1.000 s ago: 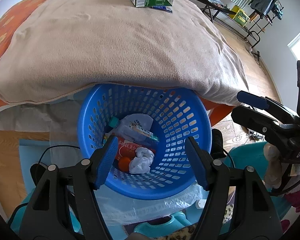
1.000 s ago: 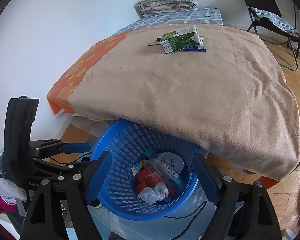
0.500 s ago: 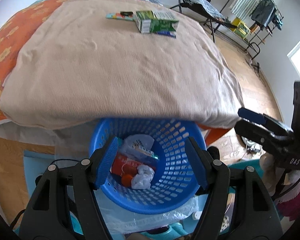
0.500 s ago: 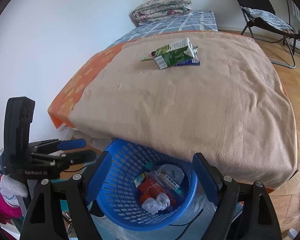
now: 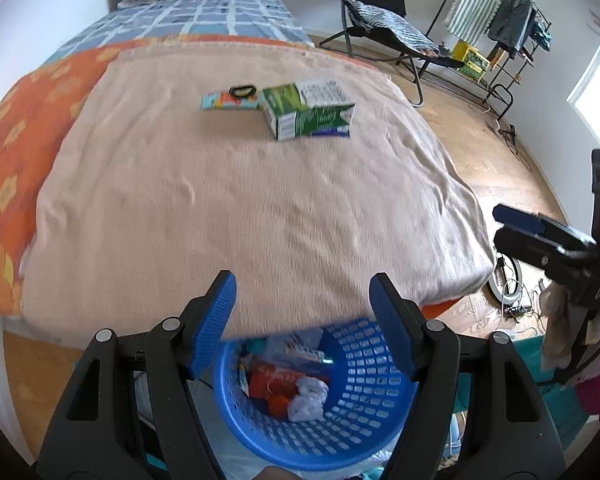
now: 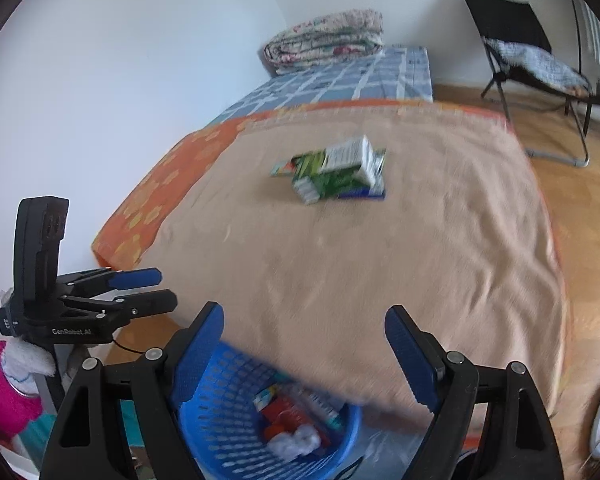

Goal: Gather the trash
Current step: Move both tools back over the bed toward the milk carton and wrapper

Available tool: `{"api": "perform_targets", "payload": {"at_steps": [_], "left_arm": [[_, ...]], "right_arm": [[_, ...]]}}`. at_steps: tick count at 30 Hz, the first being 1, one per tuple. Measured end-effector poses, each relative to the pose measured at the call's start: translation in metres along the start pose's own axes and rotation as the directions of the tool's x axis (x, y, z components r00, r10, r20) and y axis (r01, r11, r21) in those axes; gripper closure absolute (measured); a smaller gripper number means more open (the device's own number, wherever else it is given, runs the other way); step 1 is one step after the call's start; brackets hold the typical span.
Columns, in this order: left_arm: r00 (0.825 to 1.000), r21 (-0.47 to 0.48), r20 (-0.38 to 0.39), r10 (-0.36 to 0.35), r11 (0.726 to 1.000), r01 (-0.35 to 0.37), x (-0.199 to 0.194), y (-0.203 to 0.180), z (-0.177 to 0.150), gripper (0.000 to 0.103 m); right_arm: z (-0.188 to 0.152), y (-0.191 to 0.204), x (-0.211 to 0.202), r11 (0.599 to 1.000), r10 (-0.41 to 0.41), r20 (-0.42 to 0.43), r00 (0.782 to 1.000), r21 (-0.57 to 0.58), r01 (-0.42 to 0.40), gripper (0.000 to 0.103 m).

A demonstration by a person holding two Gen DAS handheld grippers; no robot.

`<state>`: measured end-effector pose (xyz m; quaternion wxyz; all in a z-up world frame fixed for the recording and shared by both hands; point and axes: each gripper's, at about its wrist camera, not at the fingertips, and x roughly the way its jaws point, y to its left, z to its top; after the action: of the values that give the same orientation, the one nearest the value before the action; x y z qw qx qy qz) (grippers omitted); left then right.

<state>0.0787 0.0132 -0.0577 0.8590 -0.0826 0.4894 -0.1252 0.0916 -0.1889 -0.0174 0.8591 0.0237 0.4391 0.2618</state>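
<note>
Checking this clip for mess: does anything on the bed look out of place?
Yes. A green carton lies on its side on the beige blanket, partly atop a blue packet, with a colourful wrapper beside it. That litter is still outside the blue basket.

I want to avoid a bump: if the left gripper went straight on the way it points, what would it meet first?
Probably the beige blanket near the bed's edge, above the blue basket; the open left gripper holds nothing. Depth is unclear.
</note>
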Motion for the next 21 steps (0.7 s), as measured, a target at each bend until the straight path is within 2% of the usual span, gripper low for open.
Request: {"api": "perform_targets", "payload": {"at_steps": [8,13,18,21], "left_arm": [[1.0,0.092,0.015,-0.008,0.996,0.006,0.022,-0.007,0.059,0.032],[0.997,0.067,0.009,-0.076,0.995,0.076,0.045,-0.005,0.106,0.032],[0.993,0.014,0.026,-0.119,0.993,0.118,0.068,-0.001,0.148,0.032],[0.992,0.013,0.024,-0.127,0.992,0.127,0.088,-0.002,0.167,0.032]], "right_arm": [[0.041,-0.029,0.008,0.999,-0.021,0.022,1.0,0.028,0.02,0.018],[0.054,-0.044,0.012,0.997,-0.031,0.026,0.999,0.077,0.029,0.018],[0.059,-0.048,0.014,0.994,-0.012,0.024,1.0,0.107,0.009,0.018],[0.061,-0.047,0.015,0.995,-0.011,0.025,1.0,0.1,0.008,0.018]]}}
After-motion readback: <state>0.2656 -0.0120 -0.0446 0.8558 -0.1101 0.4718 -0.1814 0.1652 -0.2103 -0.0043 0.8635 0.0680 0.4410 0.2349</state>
